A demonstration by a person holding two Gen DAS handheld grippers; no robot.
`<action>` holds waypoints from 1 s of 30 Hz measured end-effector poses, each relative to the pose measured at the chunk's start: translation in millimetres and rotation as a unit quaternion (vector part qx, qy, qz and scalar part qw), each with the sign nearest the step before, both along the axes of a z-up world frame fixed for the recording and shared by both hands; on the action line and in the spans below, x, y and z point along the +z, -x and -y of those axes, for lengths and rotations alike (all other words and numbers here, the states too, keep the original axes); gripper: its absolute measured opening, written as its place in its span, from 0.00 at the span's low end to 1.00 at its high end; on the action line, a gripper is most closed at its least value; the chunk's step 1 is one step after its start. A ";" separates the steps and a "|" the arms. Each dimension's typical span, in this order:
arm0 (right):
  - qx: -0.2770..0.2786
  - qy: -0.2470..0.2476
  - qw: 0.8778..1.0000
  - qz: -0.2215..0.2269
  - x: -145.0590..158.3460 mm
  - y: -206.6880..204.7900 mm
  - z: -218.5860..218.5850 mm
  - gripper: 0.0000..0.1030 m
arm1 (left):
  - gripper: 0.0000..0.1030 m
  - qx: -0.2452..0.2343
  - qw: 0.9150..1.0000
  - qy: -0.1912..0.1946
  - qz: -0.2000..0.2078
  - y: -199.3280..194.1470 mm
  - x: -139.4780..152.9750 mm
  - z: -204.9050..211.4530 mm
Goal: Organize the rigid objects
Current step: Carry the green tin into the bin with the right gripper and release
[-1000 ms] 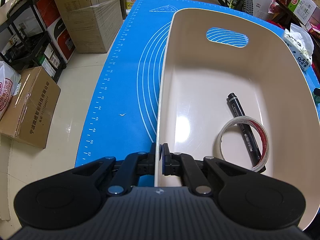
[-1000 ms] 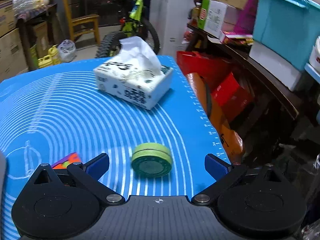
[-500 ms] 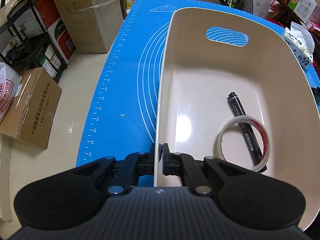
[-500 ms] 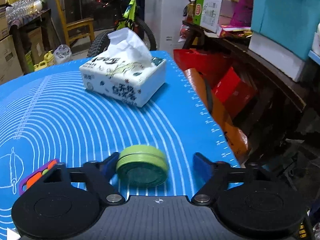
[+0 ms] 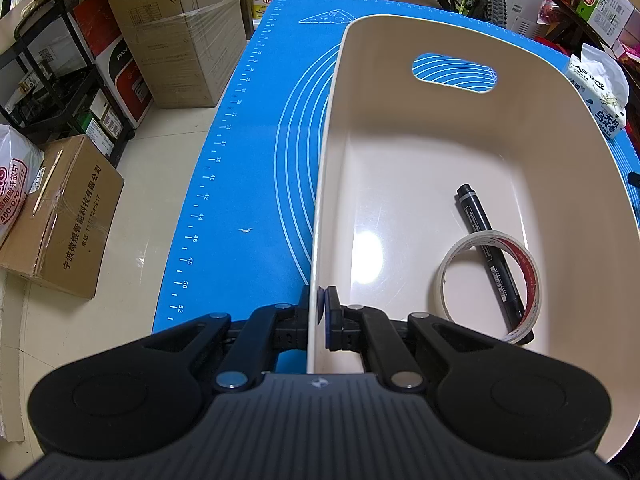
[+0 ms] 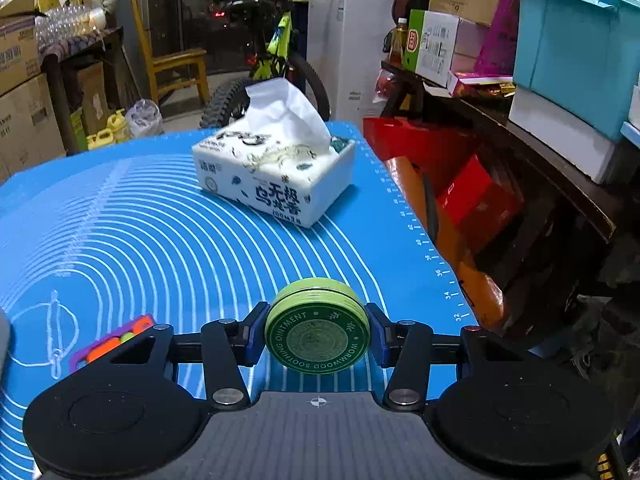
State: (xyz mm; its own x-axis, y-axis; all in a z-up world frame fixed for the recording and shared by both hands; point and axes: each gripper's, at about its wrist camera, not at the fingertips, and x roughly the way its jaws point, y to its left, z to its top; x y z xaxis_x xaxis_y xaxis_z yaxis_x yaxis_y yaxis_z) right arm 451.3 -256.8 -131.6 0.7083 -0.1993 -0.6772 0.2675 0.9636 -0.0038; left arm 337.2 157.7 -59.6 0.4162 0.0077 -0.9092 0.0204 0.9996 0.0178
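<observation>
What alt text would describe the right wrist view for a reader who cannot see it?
The right gripper is closing its jaws around a round green tin, tilted so its lid faces the camera, above a blue mat. A white tissue box sits farther back on the mat, and a small colourful toy lies at the left.

One cream bin [image 5: 460,40] holds one black marker [image 5: 486,248] and one roll of tape [image 5: 452,264]. Elsewhere sit one green tin [image 6: 318,326], one tissue box [image 6: 276,178], one blue mat [image 6: 160,240] and one small purple and orange toy [image 6: 110,344] at lower left.
</observation>
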 end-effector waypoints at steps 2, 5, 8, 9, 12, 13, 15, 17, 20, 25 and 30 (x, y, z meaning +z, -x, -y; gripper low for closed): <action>0.002 0.009 1.000 0.007 5.8 3.4 -4.0 0.54 | 0.06 0.000 1.000 -0.001 0.000 0.3 0.3 -0.7; 0.011 0.012 1.000 0.021 17.3 8.8 -9.9 0.54 | 0.06 0.001 1.000 -0.001 0.000 0.3 0.5 -1.3; 0.019 0.016 0.999 0.036 30.4 14.2 -15.9 0.54 | 0.06 0.001 1.000 -0.002 0.000 0.1 0.4 -1.1; 0.023 0.019 0.999 0.040 35.0 15.8 -18.3 0.54 | 0.06 0.001 1.000 -0.002 0.000 0.1 0.1 -0.8; 0.036 0.018 0.998 0.052 47.7 20.1 -26.0 0.54 | 0.06 0.001 1.000 -0.002 0.000 0.1 0.2 -0.9; 0.041 0.021 0.997 0.057 51.6 21.0 -29.0 0.54 | 0.06 0.001 1.000 -0.002 0.000 0.1 0.1 -0.6; 0.055 0.027 0.996 0.065 59.9 23.0 -36.2 0.54 | 0.06 0.001 1.000 -0.002 0.000 0.1 0.1 -0.6; 0.071 0.026 0.995 0.070 67.4 23.9 -43.1 0.54 | 0.06 0.001 1.000 -0.002 0.000 0.1 0.1 -0.8; 0.091 0.024 0.992 0.081 78.8 27.0 -54.9 0.54 | 0.06 0.000 1.000 -0.004 0.000 0.4 -0.2 -0.2; 0.130 -0.001 0.987 0.096 99.8 31.3 -79.6 0.54 | 0.06 0.001 1.000 -0.004 0.000 0.7 -0.6 -0.1; 0.182 -0.027 0.977 0.108 117.1 41.2 -115.2 0.54 | 0.06 0.000 1.000 -0.004 0.000 0.7 -0.6 -0.4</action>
State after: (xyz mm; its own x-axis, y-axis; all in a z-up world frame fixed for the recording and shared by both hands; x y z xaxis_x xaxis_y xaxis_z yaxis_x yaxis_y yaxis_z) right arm 410.1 -141.6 -14.5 0.8536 0.1244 -0.5059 -0.1043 0.9922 0.0679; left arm 336.5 158.1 -60.2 0.4163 0.0161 -0.9091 0.0195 0.9995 0.0267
